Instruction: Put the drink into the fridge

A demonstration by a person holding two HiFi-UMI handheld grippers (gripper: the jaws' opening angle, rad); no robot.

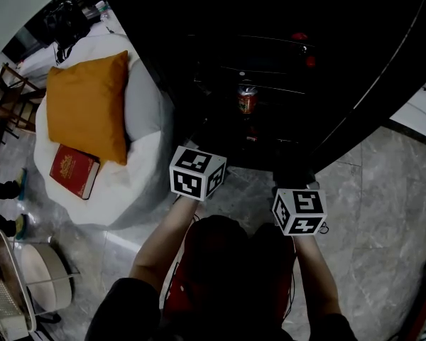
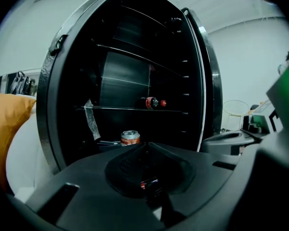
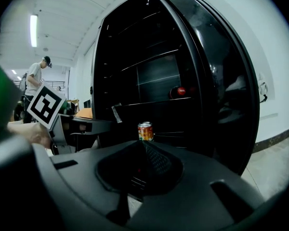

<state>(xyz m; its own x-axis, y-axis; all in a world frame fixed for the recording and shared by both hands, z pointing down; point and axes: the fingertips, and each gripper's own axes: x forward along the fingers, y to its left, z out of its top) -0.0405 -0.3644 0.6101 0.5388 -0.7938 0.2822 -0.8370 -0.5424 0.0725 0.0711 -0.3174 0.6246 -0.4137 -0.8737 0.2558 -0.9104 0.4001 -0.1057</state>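
The drink, a red and orange can (image 1: 247, 99), stands upright on a lower shelf of the open black fridge (image 1: 199, 27). The can (image 2: 130, 138) shows just beyond my left gripper (image 2: 145, 147), whose jaws meet at the tips with nothing between them. My right gripper (image 3: 142, 143) is also shut and empty, and the can (image 3: 145, 131) stands a short way past its tips. In the head view the marker cubes of the left (image 1: 197, 172) and right (image 1: 299, 210) grippers hang side by side in front of the fridge opening.
A bottle with a red cap (image 2: 153, 102) lies on a glass shelf above the can. The fridge door (image 3: 221, 81) stands open on the right. A white beanbag (image 1: 145, 183) with an orange cushion (image 1: 92, 105) and a red book (image 1: 74, 170) sits left. A person (image 3: 36, 78) stands far off.
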